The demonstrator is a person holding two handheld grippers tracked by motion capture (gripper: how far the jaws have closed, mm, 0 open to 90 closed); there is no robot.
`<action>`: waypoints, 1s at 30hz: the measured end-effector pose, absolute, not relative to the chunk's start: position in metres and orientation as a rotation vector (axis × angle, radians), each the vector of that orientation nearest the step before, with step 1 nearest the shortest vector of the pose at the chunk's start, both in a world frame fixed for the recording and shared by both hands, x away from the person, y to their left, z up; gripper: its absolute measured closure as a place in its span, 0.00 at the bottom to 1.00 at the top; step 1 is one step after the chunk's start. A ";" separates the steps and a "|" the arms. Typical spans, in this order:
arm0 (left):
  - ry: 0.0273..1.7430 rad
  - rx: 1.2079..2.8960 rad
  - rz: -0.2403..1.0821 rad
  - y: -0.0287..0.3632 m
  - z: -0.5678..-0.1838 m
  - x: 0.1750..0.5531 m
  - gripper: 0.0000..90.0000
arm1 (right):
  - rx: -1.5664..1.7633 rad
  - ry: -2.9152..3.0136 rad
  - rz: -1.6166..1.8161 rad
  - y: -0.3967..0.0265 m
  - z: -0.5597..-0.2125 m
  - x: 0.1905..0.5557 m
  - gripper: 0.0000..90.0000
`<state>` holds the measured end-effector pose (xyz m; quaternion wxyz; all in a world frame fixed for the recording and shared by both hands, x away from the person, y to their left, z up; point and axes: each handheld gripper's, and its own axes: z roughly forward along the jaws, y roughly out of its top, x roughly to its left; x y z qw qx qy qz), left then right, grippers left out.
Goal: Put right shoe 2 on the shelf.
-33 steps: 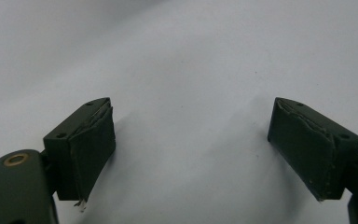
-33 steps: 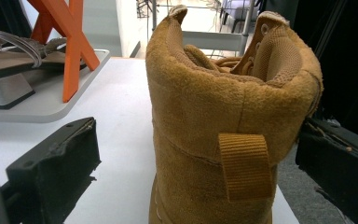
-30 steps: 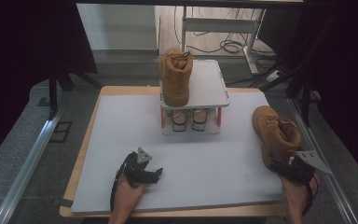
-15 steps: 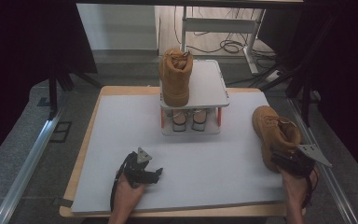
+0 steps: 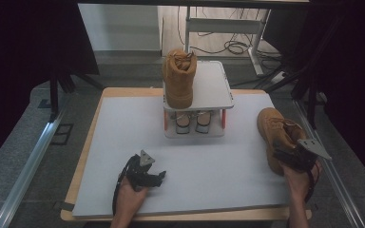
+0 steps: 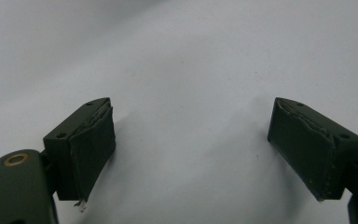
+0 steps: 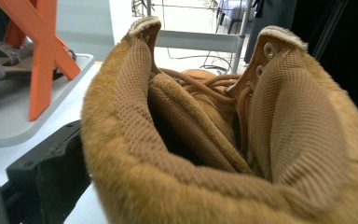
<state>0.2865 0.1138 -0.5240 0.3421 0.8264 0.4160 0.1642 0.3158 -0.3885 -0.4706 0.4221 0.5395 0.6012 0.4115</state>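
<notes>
White sheeting covers the counter (image 5: 123, 142). At the right of the frame, the right hand-held gripper (image 5: 290, 159) pinches the heel collar of a tan boot (image 5: 275, 133) lying on the counter. At lower centre-left, the left hand-held gripper (image 5: 147, 176) rests spread and empty. Another boot (image 5: 179, 78) stands on a small rack (image 5: 214, 85) at upper centre.

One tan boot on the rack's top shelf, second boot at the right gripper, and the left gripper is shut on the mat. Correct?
Not quite: the left gripper is open, its jaws wide apart over the bare white mat, as the left gripper view shows. One tan boot is on the rack's top shelf; the second boot is at the right gripper.
</notes>
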 end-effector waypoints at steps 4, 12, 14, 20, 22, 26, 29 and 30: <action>1.081 2.150 0.427 0.114 -0.524 0.287 0.16 | 1.353 1.505 1.021 -0.388 -0.472 0.322 0.01; 1.081 2.151 0.427 0.114 -0.524 0.286 0.16 | 1.350 1.500 1.023 -0.389 -0.471 0.320 0.17; 1.081 2.151 0.427 0.114 -0.524 0.287 0.16 | 1.354 1.506 1.038 -0.390 -0.470 0.319 0.24; 1.080 2.151 0.427 0.114 -0.524 0.286 0.16 | 1.370 1.553 1.067 -0.393 -0.467 0.317 0.43; 1.081 2.151 0.426 0.114 -0.524 0.287 0.16 | 1.363 1.558 1.062 -0.392 -0.467 0.316 0.50; 1.081 2.151 0.426 0.114 -0.524 0.287 0.16 | 1.359 1.555 1.064 -0.392 -0.467 0.315 0.58; 1.080 2.151 0.426 0.114 -0.524 0.287 0.16 | 1.368 1.542 1.063 -0.389 -0.467 0.315 0.60; 1.081 2.151 0.426 0.114 -0.524 0.287 0.16 | 1.371 1.541 1.061 -0.389 -0.466 0.315 0.60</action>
